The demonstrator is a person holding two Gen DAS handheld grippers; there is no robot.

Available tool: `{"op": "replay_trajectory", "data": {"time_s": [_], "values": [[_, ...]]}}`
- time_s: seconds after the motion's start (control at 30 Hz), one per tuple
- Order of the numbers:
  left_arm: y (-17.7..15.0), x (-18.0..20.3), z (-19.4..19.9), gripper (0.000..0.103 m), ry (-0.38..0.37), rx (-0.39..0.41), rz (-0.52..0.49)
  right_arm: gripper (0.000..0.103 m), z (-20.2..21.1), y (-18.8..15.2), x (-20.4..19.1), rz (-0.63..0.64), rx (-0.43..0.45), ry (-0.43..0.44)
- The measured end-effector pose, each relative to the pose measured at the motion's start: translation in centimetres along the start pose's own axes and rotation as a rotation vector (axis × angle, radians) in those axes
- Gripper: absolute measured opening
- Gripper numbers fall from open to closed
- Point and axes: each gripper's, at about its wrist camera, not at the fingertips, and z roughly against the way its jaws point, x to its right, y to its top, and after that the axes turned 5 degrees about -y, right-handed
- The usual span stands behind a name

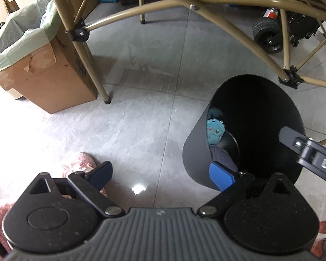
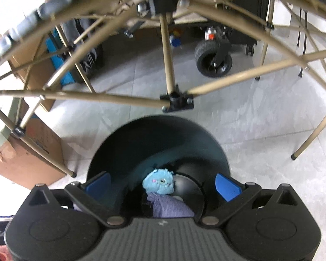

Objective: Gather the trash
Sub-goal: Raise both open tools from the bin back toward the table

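Grey tiled floor point(image 1: 141, 100). Tan folding metal frame point(image 1: 217, 19) overhead, legs on floor. Cardboard box point(image 1: 45, 80) lined with green bag point(image 1: 21, 26), just beside one frame leg. Black wheel point(image 2: 214, 59) behind frame. Pink fluffy fabric point(image 1: 82, 163) at lower left on the floor.

The right gripper point(image 2: 163, 184) hangs over the mouth of a black bin point(image 2: 158, 139) on the grey tiled floor point(image 2: 260, 126), its blue fingers point(image 2: 226, 187) spread wide apart. Down inside lies a blue plush toy point(image 2: 158, 183) on a purple cloth point(image 2: 169, 206). A tan folding frame point(image 2: 169, 65) crosses beyond; a cardboard box point(image 2: 32, 158) stands left, a black wheel point(image 2: 213, 61) far off.
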Motion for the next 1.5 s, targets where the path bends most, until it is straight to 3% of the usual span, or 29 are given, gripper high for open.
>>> {"op": "replay_trajectory", "data": {"time_s": [0.27,0.43,0.73,1.17,1.5], "values": [[-0.1,1.4,1.8,0.098,-0.025,0.073,-0.033,0.103,3.5,0.2,2.2,-0.025,0.076,0.018],[-0.5,2.6,3.8,0.098,-0.014,0.172,-0.084,0.103,6.3,0.4,3.4,-0.036,0.142,0.043],[-1.1,3.6,7.0,0.098,-0.044,0.293,-0.122,0.103,11.9,0.2,5.0,-0.043,0.303,0.106],[-2.1,5.3,14.0,0.101,-0.127,0.572,-0.171,0.103,17.5,1.0,5.8,-0.048,0.556,0.157],[0.1,6.2,17.6,0.103,-0.183,0.724,-0.188,0.103,20.1,3.3,5.3,0.001,0.734,0.167]]}}
